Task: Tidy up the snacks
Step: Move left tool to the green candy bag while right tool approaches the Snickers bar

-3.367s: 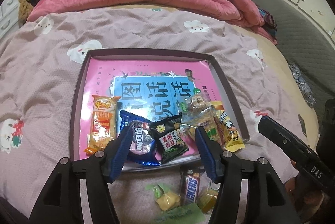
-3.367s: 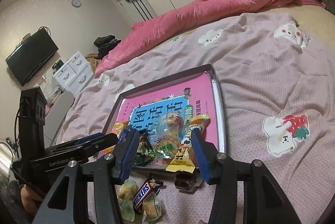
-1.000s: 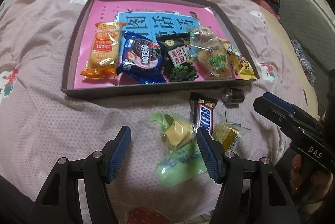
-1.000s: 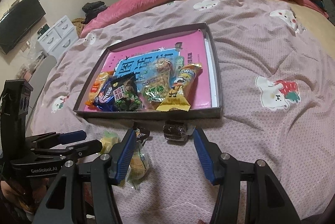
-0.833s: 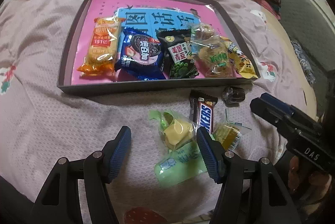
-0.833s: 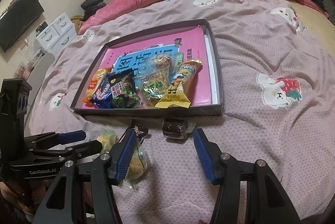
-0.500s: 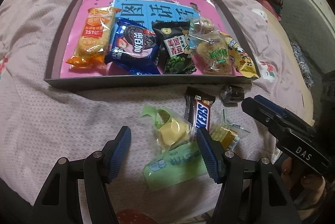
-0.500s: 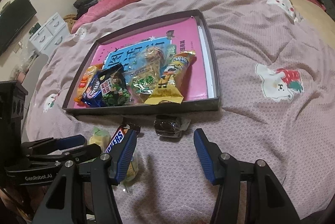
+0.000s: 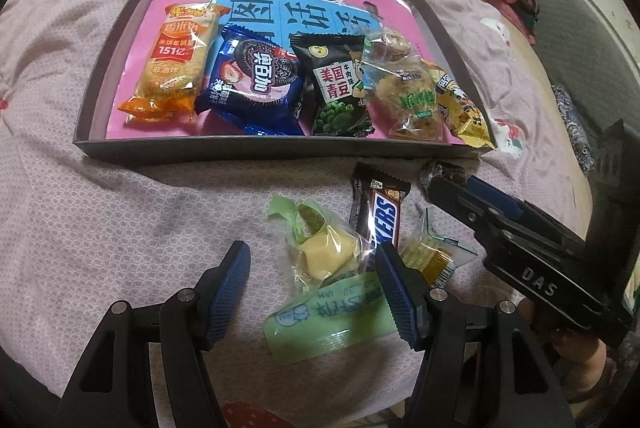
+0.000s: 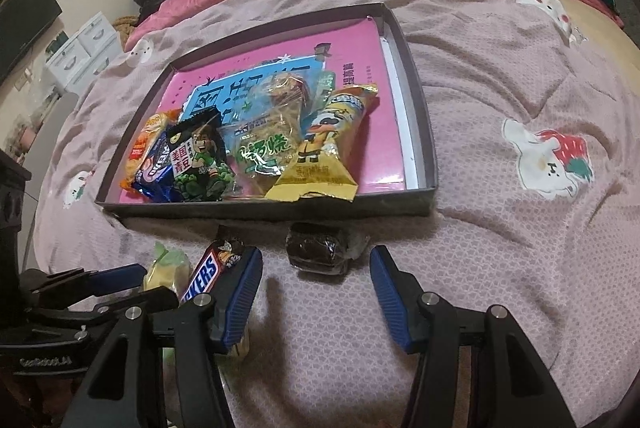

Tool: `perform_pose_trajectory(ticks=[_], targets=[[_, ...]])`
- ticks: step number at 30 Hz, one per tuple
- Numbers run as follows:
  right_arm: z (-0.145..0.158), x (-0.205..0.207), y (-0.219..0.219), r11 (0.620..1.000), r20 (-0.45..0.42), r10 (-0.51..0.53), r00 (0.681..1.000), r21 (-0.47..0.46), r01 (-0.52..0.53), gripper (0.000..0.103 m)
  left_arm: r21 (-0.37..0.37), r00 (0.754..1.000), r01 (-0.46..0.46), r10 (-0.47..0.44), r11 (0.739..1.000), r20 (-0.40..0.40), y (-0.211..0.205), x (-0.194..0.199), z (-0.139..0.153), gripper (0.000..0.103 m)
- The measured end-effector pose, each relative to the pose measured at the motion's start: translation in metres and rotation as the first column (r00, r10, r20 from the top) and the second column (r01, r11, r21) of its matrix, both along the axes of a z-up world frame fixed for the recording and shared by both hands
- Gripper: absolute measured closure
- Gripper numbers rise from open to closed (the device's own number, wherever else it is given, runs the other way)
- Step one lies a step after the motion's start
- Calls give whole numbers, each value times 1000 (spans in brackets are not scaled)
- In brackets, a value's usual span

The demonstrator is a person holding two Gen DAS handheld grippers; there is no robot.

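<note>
A shallow grey tray (image 9: 276, 146) lies on the pink bedspread (image 9: 100, 228). Inside it, left to right: orange rice cracker pack (image 9: 176, 61), blue Oreo pack (image 9: 256, 83), black green-pea pack (image 9: 338, 87), clear crisp bag (image 9: 408, 95), yellow snack bag (image 9: 460, 107).

Just below the tray's near wall, the left gripper (image 9: 314, 292) stands open over a yellow pastry (image 9: 328, 254) and a green packet (image 9: 332, 320), gripping nothing. A Snickers bar (image 9: 380, 211) lies right of the pastry. The right gripper (image 10: 316, 292), empty and closing, hovers at a dark wrapped sweet (image 10: 320, 248).
</note>
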State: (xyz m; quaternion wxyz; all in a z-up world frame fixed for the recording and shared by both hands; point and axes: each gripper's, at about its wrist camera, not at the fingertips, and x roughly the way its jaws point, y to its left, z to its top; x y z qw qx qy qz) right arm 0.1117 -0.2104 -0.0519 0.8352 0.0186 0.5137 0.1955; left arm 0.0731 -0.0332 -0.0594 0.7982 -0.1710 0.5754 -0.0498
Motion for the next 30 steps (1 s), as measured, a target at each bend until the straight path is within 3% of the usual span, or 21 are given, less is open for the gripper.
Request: perform_pose_trajectory(ticks=[8,17,21,30], targets=[[-7,5,3,1000,1,-9,1000,-25,9,64,-8,1000,0,0,1000,1,0,1,-1,37],[-5,4,-1,1000,-3,-7,1000,-2,7,67,-60,1000,-9,8,998,-16,2,3,-4,45],[0,2,-9,999,-10,-22,1000,30,22,67,-86,1000,-6,4,996,-25,1,3,-6,56],[8,0,-16,997,4,-40,999,63,40,67,-95,1000,-12,10,995,-13,1,5,-6,62]])
